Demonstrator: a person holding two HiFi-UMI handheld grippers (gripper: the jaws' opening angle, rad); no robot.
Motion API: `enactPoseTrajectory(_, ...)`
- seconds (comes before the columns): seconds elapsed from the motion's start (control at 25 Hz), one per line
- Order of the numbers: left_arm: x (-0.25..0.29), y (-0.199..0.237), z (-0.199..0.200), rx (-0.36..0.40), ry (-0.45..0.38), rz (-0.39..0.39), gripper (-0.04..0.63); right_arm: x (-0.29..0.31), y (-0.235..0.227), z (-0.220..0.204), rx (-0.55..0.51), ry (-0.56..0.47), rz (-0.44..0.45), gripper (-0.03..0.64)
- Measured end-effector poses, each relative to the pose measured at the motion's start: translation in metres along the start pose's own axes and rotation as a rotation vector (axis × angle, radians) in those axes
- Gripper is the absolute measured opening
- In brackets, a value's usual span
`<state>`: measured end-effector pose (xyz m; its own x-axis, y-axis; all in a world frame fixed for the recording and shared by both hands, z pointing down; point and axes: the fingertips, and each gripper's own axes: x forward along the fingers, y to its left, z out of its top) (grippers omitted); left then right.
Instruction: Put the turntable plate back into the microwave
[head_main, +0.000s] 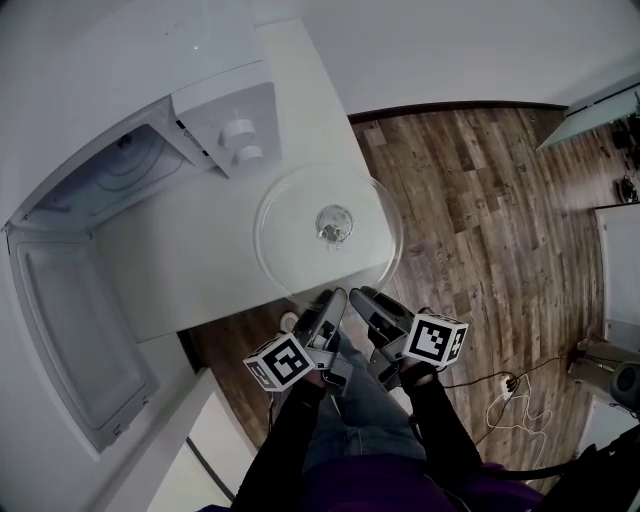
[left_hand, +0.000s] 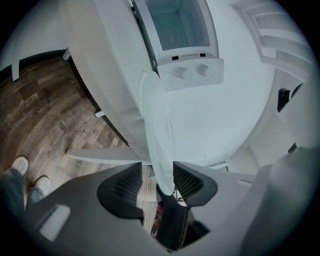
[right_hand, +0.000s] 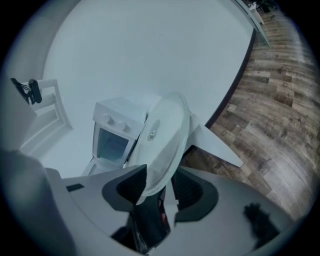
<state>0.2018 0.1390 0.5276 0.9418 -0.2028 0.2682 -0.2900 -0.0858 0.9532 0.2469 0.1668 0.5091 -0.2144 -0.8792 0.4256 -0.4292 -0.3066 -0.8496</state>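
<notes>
Claws both stand apart: the left claw straddles the rim of the turntable plate, one pad just beside the glass and the other clear of it, so nothing is gripped; the right claw gapes wide around the same rim, close beside its partner, and does not press on it either. We see the plate lying flat on the white worktop, its near edge jutting past the corner over the wooden floor; the microwave sits at the far left with its door swung fully open and its cavity empty.

We judge the grip itself the chief risk; both claws would bite one short stretch of smooth glass, so the far side hangs unsupported and the plate may tip or slide out. Uneven closing could nudge it off the corner onto the floor; a tilted carry could knock its rim against the cavity frame or the open door; set down off-centre, it may not seat.
</notes>
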Motion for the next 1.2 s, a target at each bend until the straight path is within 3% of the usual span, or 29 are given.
enactPoseTrajectory(0.2,0.004,-0.004,0.009,-0.039,-0.042,-0.049,0.199,0.003,-0.002,0.003,0.024,-0.010,0.021,0.171)
enactPoseTrajectory(0.28,0.004,0.000,0.009,-0.044,-0.055,-0.040,0.198,0.003,-0.002,0.003,0.015,-0.006,0.020,0.120)
enactPoseTrajectory(0.48,0.007,0.004,0.010,-0.051,-0.093,-0.042,0.178,0.006,0.002,0.007,-0.013,0.001,0.044,0.110)
enactPoseTrajectory(0.68,0.009,-0.009,0.011,-0.045,-0.131,-0.122,0.077,0.002,0.001,0.008,0.004,-0.003,0.077,0.087)
enactPoseTrajectory(0.76,0.010,-0.014,0.011,-0.046,-0.144,-0.133,0.079,-0.001,0.004,0.012,0.002,-0.002,0.093,0.075)
enactPoseTrajectory(1.04,0.011,-0.020,0.009,-0.083,-0.139,-0.171,0.097,-0.009,0.005,0.014,0.096,-0.031,0.153,0.060)
enactPoseTrajectory(1.2,0.013,-0.031,0.013,-0.054,-0.131,-0.225,0.054,-0.017,0.011,0.018,0.091,-0.042,0.182,0.057)
